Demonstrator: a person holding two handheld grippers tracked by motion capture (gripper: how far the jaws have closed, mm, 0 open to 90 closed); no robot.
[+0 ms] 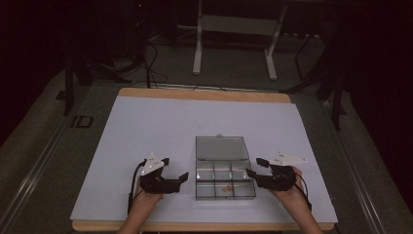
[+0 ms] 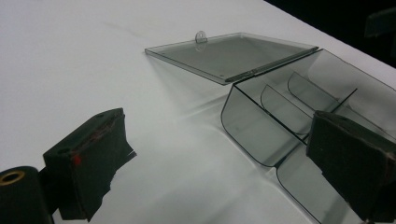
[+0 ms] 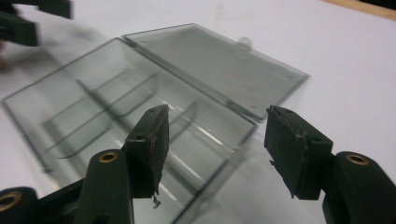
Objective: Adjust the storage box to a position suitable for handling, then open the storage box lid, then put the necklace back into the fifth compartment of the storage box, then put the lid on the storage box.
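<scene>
On smooth white board [image 1: 146, 126], clear rectangular plastic compartment box [image 1: 221, 173], hinged lid [image 1: 221, 147] flat.

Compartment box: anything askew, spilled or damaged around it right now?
Nothing stands out. The compartment box sits square on the white table, its lid folded flat open behind it. A few small reddish bits lie inside one front compartment, not scattered outside. The left gripper and right gripper flank the box, both open and empty.

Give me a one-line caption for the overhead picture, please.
Two hand-held grippers, left gripper and right gripper, flank an open clear compartment box on a white table.
</scene>
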